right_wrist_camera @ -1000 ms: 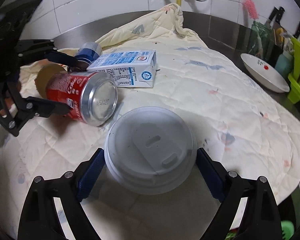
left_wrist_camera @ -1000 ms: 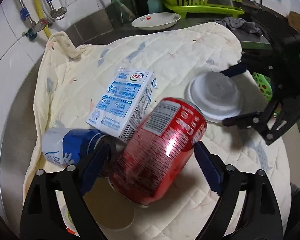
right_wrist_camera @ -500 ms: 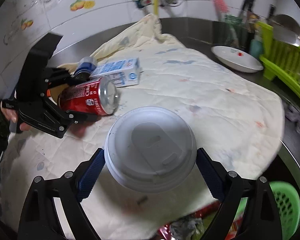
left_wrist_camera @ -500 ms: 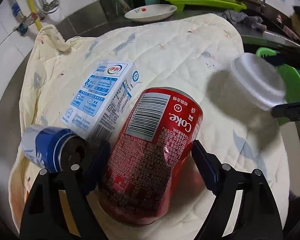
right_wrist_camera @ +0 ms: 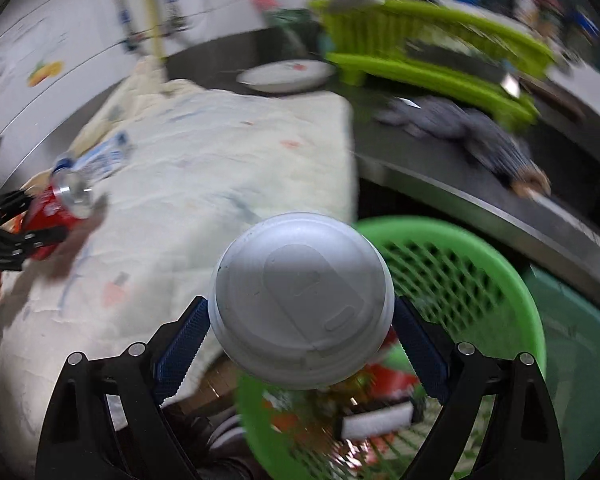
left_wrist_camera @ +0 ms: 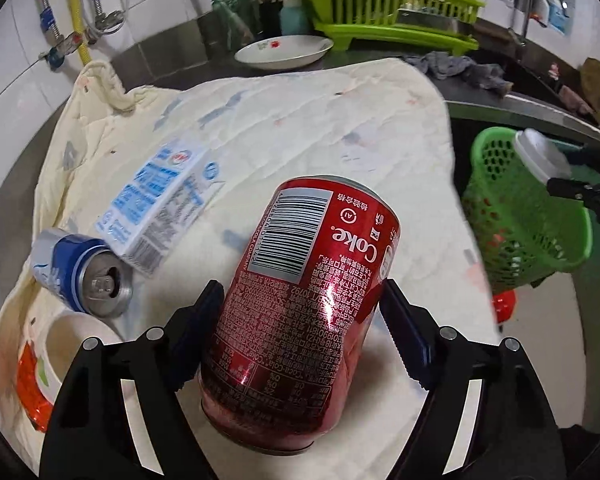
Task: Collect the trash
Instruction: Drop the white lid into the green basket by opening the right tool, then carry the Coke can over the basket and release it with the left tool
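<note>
Trash goes into the green basket (right_wrist_camera: pixel 460 264) beside the counter. Left tool (left_wrist_camera: pixel 300 320) clamps the red can (left_wrist_camera: pixel 308 292) round its slick, dentable middle, above the quilt (left_wrist_camera: pixel 300 120). Right tool (right_wrist_camera: pixel 300 340) pinches a light, crushable lidded cup (right_wrist_camera: pixel 300 300) over the basket.

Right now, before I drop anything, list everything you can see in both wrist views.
Coke can: 1, red, in left gripper above quilt
Lidded cup: 1, white, in right gripper over basket
Basket: 1, green, beside counter, trash inside
Blue can: 1, blue and silver, lying on quilt
Milk carton: 1, white and blue, lying on quilt
Quilt: 1, cream, covering counter
Plate: 1, white, behind quilt
Dish rack: 1, lime green, back counter
Rag: 1, grey, on counter
Left gripper: 1, black
Right gripper: 1, black
</note>
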Demonstrator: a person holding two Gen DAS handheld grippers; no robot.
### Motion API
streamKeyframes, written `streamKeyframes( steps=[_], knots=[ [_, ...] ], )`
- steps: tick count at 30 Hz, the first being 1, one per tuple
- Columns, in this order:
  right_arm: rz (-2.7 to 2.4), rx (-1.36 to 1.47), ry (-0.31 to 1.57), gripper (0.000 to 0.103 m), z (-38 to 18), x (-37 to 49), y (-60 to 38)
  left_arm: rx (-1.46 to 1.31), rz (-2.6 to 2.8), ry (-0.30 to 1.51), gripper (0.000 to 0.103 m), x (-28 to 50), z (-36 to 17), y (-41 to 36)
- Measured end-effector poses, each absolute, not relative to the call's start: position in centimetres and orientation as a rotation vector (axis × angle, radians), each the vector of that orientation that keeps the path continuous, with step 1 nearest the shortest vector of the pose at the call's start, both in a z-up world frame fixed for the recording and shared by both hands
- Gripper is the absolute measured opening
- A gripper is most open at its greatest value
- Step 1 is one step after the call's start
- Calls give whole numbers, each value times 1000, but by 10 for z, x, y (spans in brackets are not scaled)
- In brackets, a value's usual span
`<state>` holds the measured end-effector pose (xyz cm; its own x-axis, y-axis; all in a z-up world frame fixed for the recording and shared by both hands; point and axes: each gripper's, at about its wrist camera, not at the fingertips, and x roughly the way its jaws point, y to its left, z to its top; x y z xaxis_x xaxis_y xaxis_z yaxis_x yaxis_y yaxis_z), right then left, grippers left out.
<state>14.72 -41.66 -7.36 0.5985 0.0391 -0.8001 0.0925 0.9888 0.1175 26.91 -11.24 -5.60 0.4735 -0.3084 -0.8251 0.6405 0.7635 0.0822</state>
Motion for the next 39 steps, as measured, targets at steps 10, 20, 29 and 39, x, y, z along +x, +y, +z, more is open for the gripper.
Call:
streamKeyframes(
  steps=[10,20,29,39],
  knots=[
    [-184,247,1008,89,-113,112,-467,373,-683,884,78,235,-41,-159],
    [-215,278,975,92,-109,82,-484,353,-792,893,77,211,-40,-231],
    [-230,224,885,92,-79,35,-484,343,-872,950,77,197,-59,-314],
    [-229,187,844,92,-65,9,-478,312,-904,1043,78,190,-91,-378]
  ],
)
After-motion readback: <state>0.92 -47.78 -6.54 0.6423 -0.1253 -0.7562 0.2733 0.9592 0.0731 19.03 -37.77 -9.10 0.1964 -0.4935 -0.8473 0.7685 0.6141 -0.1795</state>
